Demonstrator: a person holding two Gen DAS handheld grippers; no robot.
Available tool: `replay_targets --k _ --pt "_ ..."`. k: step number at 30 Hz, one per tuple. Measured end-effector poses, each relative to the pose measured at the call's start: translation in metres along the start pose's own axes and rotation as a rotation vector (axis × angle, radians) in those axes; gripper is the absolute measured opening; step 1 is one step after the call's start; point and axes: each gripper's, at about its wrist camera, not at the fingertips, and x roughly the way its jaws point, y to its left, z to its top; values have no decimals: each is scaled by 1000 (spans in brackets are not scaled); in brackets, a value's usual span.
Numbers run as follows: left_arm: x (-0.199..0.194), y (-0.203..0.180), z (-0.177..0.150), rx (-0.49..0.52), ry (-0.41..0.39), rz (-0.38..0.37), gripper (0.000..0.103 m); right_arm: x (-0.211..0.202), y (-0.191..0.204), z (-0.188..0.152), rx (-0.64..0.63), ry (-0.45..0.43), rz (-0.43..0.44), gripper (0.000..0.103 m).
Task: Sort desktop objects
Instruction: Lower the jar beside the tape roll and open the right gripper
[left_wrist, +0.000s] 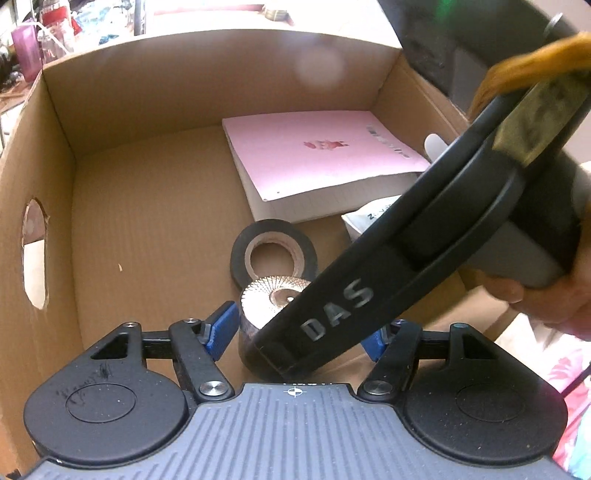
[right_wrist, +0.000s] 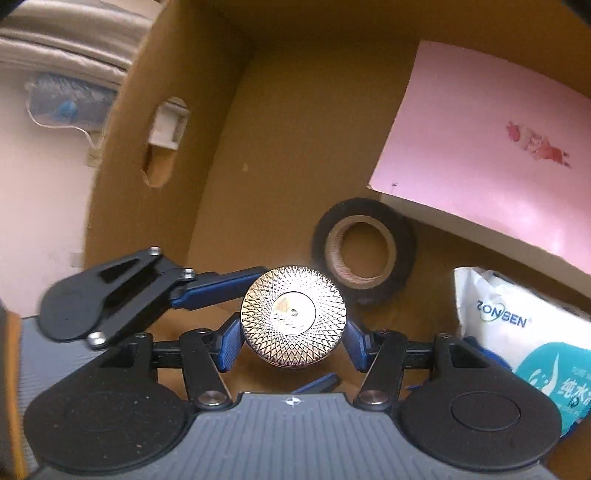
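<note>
Left wrist view: left gripper (left_wrist: 299, 332) inside a cardboard box (left_wrist: 147, 110), blue fingers apart, standing off either side of a silver-topped round container (left_wrist: 273, 295) without pressing it; the other gripper's black body marked "DAS" crosses in front, a hand (left_wrist: 546, 295) on it at the right edge. Container sits near the box's near edge, touching a black tape roll (left_wrist: 273, 251) just behind it. Pink notebook (left_wrist: 314, 158) lies toward the far right corner of the box floor, a white packet (left_wrist: 362, 221) at its near right edge. Oval handle cutout in the left wall. Right wrist view: right gripper (right_wrist: 293, 341) clamped on the container (right_wrist: 293, 314), both blue pads against its sides, patterned silver lid facing the camera. Left gripper's finger (right_wrist: 221, 286) reaches in from the left, tip beside the lid; whether it touches, cannot tell. Tape roll (right_wrist: 364, 251) just behind the container, pink notebook (right_wrist: 480, 147) upper right, white-and-teal "ZONSEN" wipes packet (right_wrist: 517, 332) at the right wall.
</note>
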Motion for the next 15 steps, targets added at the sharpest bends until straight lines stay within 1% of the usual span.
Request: replay_targets --k 3,5,8,10,12,13,15 --pt "-5 -5 -9 15 -6 11 69 1 7 -4 -35 -13 -38 60" --pt "-9 -8 -15 26 -8 9 69 -1 16 -7 -80 -30 -93 60" --pt "-16 -10 -25 24 -18 9 69 0 26 -15 -121 -32 -166 60" --pt "-22 -11 -31 20 -24 3 72 1 31 -19 -133 -26 -201 61" --pt "-27 -12 -38 19 -33 6 75 -1 33 -24 -137 -34 -210 67" --pt "-30 -13 -42 18 -38 10 75 -4 34 -26 -134 -43 -213 68" --pt "-37 -15 -49 11 -46 12 79 -13 35 -29 -129 -63 -212 69"
